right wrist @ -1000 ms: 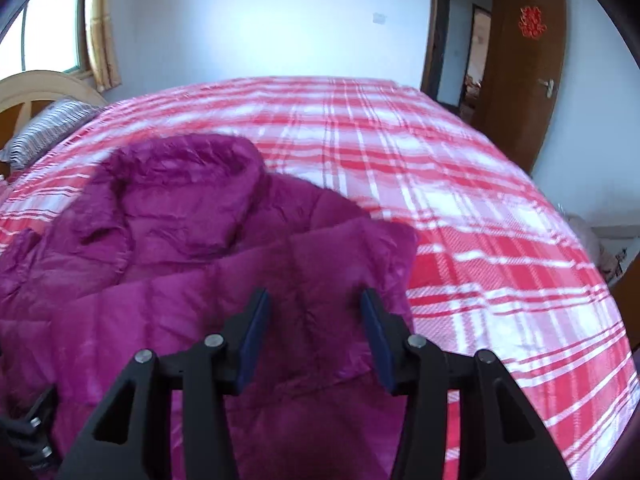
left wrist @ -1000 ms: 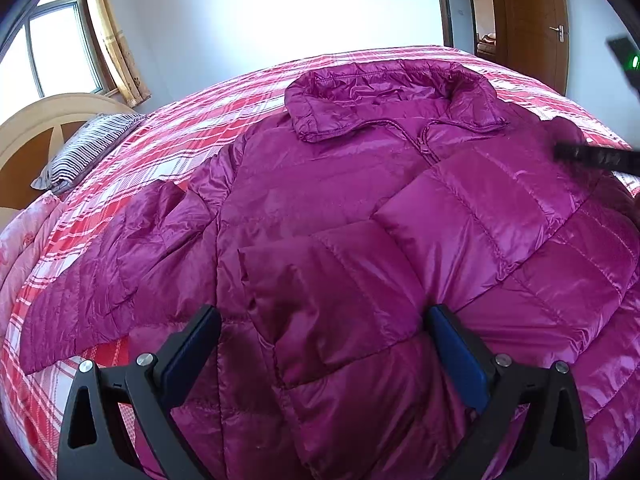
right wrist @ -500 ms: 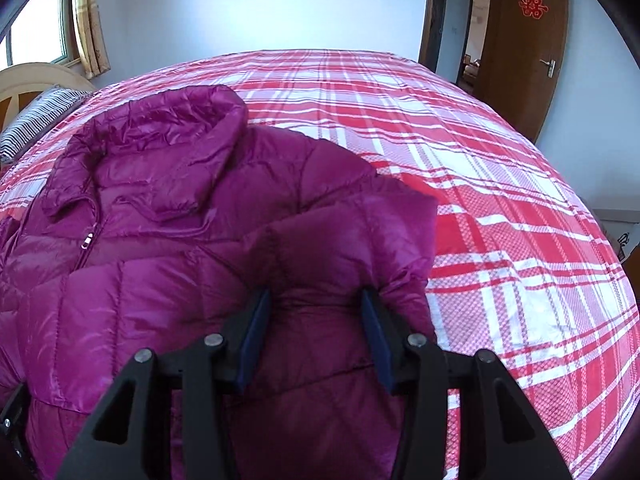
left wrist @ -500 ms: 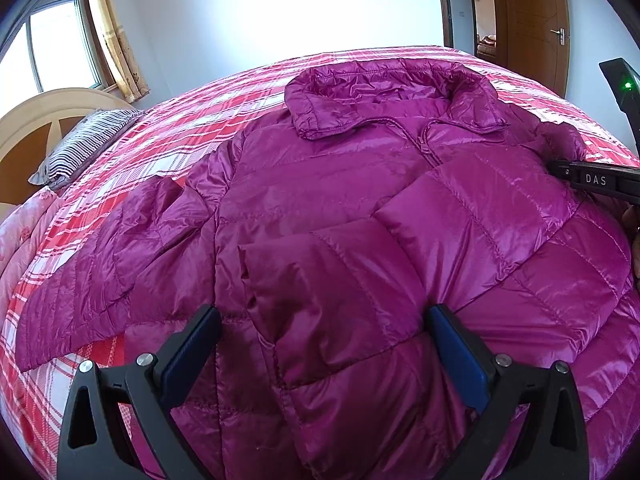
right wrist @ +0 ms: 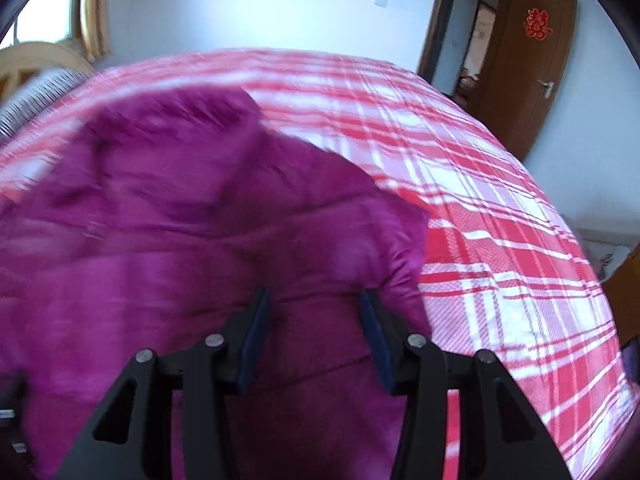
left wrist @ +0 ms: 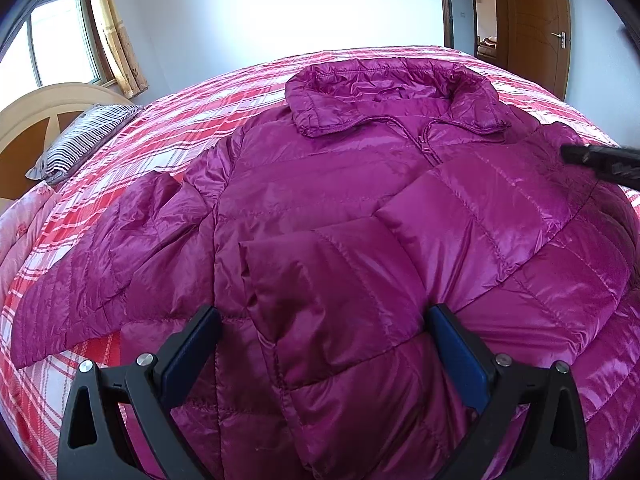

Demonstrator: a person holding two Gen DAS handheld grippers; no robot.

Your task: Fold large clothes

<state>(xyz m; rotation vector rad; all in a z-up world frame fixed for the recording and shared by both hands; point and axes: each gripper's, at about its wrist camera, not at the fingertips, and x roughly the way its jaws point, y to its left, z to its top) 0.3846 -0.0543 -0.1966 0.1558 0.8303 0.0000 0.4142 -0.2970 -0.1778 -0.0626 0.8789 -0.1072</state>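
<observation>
walls white [left wrist: 260, 8] | window [left wrist: 60, 40] daylit, left | wooden door [left wrist: 536, 20] right | plaid bed [right wrist: 480, 208] | striped pillow [left wrist: 84, 136]

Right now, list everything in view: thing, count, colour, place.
jacket: one, magenta, spread front up on the bed, one sleeve folded across its front.
bedspread: one, red and white plaid, covering the bed.
pillow: one, striped dark and white, by the headboard.
headboard: one, beige wood, far left.
window: one, bright, upper left.
curtain: one, yellowish, beside the window.
door: one, brown with a red emblem, upper right.
left gripper: one, black with blue pads, open over the folded sleeve.
right gripper: one, black with blue pads, open over the jacket's right edge, view blurred.
</observation>
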